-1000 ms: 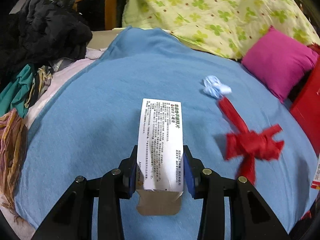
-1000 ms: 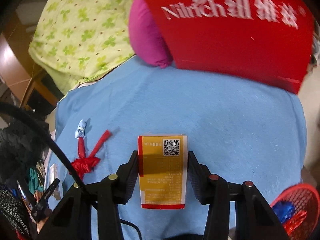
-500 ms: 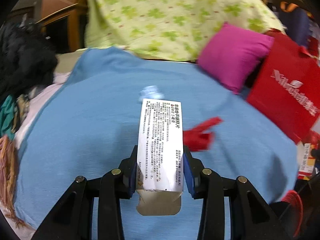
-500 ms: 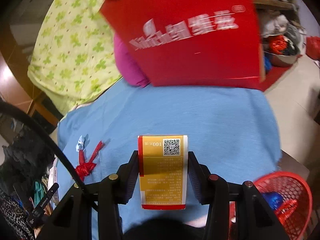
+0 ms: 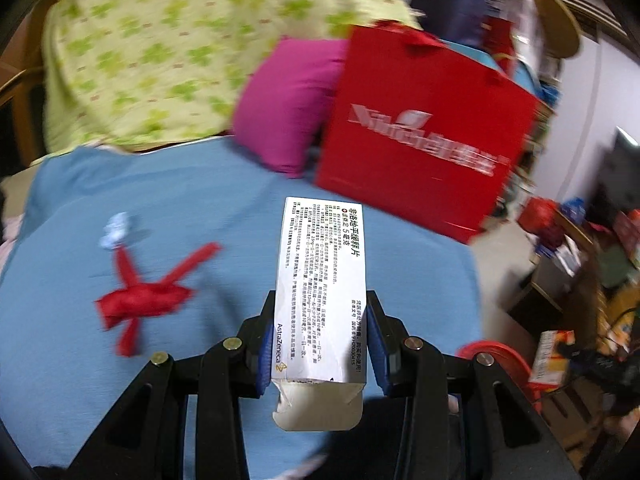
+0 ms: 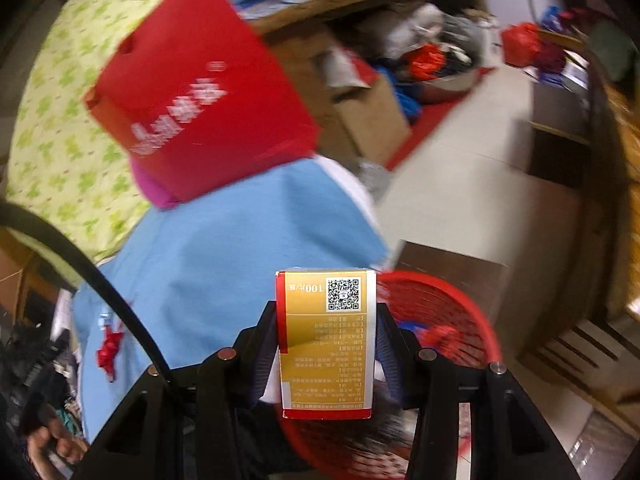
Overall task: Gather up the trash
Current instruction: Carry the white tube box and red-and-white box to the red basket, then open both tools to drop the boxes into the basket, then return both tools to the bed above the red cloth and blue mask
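Note:
My left gripper (image 5: 320,320) is shut on a white medicine box (image 5: 322,284) with black print, held above the blue blanket (image 5: 120,380). My right gripper (image 6: 326,328) is shut on a gold and red medicine box (image 6: 328,340), held above a red mesh basket (image 6: 448,320) that has some trash in it. The basket's rim also shows in the left wrist view (image 5: 496,354). A red ribbon (image 5: 140,300) and a small crumpled pale blue scrap (image 5: 116,230) lie on the blanket; the ribbon shows small in the right wrist view (image 6: 108,350).
A red paper bag (image 5: 424,136) stands against a pink pillow (image 5: 288,104) and a green-patterned quilt (image 5: 160,52) at the bed's far side. Cluttered shelves, boxes and floor (image 6: 480,200) lie right of the bed. A black cable (image 6: 100,280) crosses the right view.
Both grippers have swung to the right with their boxes. The right gripper now hangs over the red basket at the bed's edge; the ribbon has shifted to the left in the left view.

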Tool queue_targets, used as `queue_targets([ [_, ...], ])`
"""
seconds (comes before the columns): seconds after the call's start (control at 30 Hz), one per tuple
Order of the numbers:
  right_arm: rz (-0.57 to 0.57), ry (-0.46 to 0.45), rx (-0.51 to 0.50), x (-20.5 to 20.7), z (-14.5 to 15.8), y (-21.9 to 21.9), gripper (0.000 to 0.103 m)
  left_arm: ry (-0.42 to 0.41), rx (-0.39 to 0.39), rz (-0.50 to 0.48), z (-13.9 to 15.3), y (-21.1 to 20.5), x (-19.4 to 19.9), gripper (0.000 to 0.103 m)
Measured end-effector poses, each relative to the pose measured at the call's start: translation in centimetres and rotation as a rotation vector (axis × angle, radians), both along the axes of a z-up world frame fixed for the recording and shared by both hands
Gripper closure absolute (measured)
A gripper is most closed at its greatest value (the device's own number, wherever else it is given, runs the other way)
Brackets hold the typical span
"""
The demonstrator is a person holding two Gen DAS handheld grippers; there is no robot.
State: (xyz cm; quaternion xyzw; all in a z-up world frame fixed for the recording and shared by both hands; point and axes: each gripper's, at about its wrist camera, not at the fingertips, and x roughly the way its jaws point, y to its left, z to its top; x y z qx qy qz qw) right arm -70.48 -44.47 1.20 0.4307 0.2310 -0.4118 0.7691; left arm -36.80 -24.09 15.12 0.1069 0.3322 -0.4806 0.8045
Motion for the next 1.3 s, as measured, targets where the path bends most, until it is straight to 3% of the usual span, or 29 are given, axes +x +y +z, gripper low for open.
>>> queue_targets([
  [0.33,-0.012,0.122,0.149,-2.5,-6.2,-1.1,0.052,0.042,0.046,-0.273,-0.4,-6.3,-9.1,0.062],
  [0.37,-0.001,0.131,0.168,-2.4,-6.7,-1.1,0.050,0.043,0.054,-0.294,-0.6,-6.9,-9.8,0.062],
  [0.43,0.010,0.126,0.184,-2.6,-7.3,-0.9,0.028,0.047,0.068,-0.330,-1.1,-7.9,-10.9,0.062],
  [0.83,-0.068,0.041,0.034,-5.8,-2.9,0.3,0.025,0.096,0.222,-0.511,-6.3,-13.7,-16.7,0.062],
  [1.03,-0.096,0.011,0.019,-7.3,-2.1,0.5,0.025,0.091,0.325,-0.564,-8.9,-16.2,-19.2,0.060],
  [1.17,-0.108,0.003,0.022,-7.8,-2.2,0.5,0.025,0.121,0.387,-0.534,-9.9,-17.5,-19.0,0.037],
  [1.3,-0.114,0.009,0.024,-7.8,-2.3,0.6,0.025,0.125,0.363,-0.517,-9.1,-16.8,-17.8,0.035],
])
